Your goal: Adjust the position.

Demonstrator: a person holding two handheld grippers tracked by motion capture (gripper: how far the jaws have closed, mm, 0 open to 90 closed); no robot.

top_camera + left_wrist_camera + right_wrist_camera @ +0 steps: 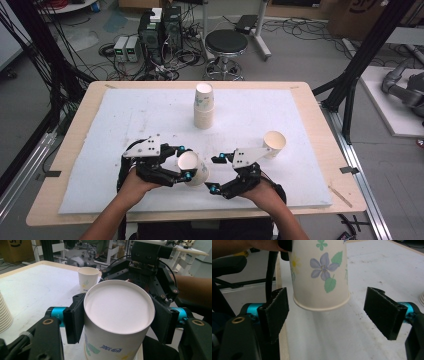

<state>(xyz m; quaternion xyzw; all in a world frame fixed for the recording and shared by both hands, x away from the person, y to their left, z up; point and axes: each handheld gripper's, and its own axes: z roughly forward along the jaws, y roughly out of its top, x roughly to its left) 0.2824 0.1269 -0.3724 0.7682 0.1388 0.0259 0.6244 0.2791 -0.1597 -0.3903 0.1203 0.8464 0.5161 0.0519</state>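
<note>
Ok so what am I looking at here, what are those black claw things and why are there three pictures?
A person holds a hand-operated two-jaw gripper in each hand. The high view looks down on the table; the other two views come from cameras riding on each gripper. The left gripper is clamped on a flowered paper cup, held tilted above the white mat. The right gripper faces that cup's bottom with its jaws open, apart from it. On the mat stand a stack of cups and a single cup.

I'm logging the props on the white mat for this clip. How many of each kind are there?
Held paper cup, clamped in the left gripper: 1
Loose paper cup: 1
Stack of paper cups: 1
Total: 3
</note>
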